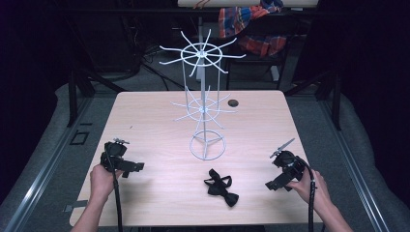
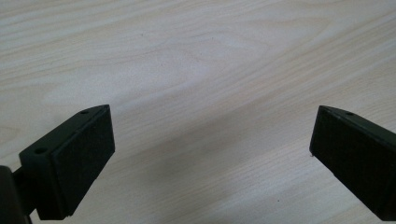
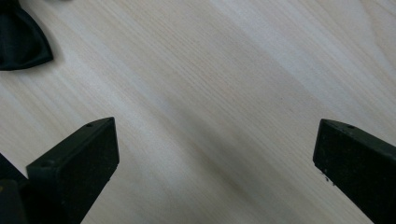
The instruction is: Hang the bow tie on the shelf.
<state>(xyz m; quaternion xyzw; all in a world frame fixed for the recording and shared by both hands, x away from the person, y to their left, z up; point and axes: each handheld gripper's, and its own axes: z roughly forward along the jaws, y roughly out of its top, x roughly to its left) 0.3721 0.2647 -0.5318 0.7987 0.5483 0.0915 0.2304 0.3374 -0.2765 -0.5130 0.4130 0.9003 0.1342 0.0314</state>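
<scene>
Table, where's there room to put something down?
The table is bare along its left side, from the far edge to the left gripper, and on the right between the rack and the right gripper. It is crowded in the middle, at the rack's base and the bow tie.

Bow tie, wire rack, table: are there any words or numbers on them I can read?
None: no words, numbers or signs can be read.
Black bow tie: plain.
White wire rack: bare wire.
Wooden table: only wood grain.
</scene>
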